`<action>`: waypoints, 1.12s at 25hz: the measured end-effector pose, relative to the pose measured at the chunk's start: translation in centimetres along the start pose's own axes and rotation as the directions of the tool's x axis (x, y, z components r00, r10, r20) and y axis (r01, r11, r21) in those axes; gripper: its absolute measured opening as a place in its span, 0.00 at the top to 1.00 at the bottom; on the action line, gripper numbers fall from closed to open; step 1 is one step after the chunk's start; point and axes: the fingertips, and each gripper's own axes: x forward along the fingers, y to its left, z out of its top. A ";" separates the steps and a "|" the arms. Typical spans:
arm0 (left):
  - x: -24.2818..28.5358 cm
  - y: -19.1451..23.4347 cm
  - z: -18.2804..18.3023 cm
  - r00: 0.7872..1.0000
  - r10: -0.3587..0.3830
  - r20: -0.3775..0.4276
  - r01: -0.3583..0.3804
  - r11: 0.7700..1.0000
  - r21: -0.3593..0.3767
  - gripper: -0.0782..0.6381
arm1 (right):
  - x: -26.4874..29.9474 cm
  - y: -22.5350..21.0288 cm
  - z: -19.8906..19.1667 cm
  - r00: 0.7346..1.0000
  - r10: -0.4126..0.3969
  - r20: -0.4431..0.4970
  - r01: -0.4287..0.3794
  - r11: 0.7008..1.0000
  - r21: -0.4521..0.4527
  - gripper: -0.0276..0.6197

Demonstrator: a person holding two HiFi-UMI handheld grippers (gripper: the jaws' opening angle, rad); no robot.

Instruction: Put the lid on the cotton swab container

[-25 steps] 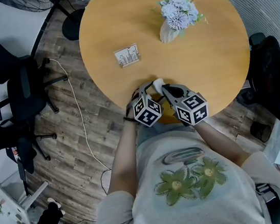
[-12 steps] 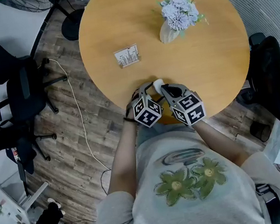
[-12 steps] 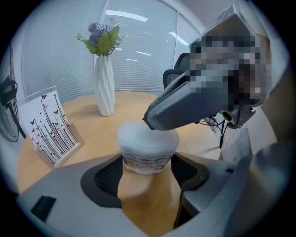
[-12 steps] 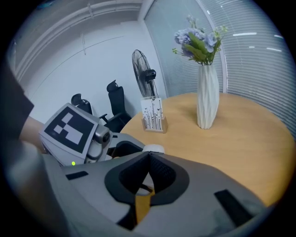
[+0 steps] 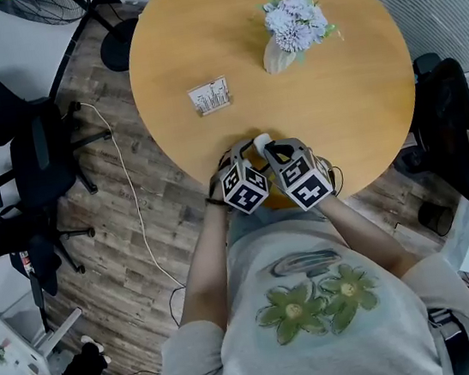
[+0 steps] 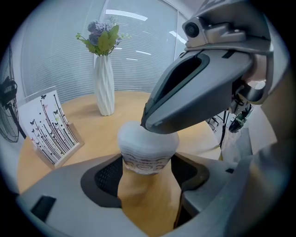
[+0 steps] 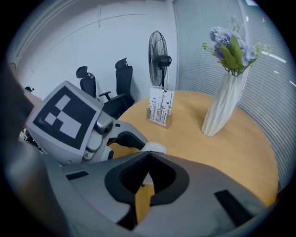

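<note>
Smooth wooden table, seemingly matt plastic container

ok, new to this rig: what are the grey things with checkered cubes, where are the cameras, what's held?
No robot: a person holds a hand-held gripper in each hand; the checkered cubes are part of them. The top-down picture is from a head camera; the other two are from cameras on each one, looking along its jaws. On the round table stand a vase of flowers and a card stand. The left hand-held gripper clamps the white cotton swab container. The right hand-held gripper is shut, empty, its tip against the container's top.
</note>
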 end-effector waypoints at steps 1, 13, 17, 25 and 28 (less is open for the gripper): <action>0.0 0.0 0.0 1.000 0.001 -0.002 -0.001 1.000 -0.001 0.42 | 0.0 0.0 0.0 1.000 -0.004 0.001 0.004 1.000 -0.007 0.95; -0.7 -0.1 0.0 1.000 0.011 -0.028 -0.011 1.000 0.024 0.44 | -0.2 0.1 -0.1 0.994 0.080 0.078 -0.083 0.996 0.042 0.96; -1.7 0.1 0.2 1.000 0.015 -0.014 -0.015 1.000 0.014 0.44 | -0.4 0.1 -0.1 0.991 0.095 0.090 -0.099 0.994 0.045 0.96; -5.4 0.7 1.6 0.997 0.034 0.063 -0.031 0.999 -0.042 0.50 | -2.6 -0.5 2.4 0.973 0.081 0.215 -0.103 0.990 0.094 0.96; -7.2 1.4 2.7 0.990 0.070 0.126 -0.057 0.994 -0.098 0.52 | -3.8 -0.6 3.5 0.959 0.067 0.274 -0.101 0.989 0.111 0.96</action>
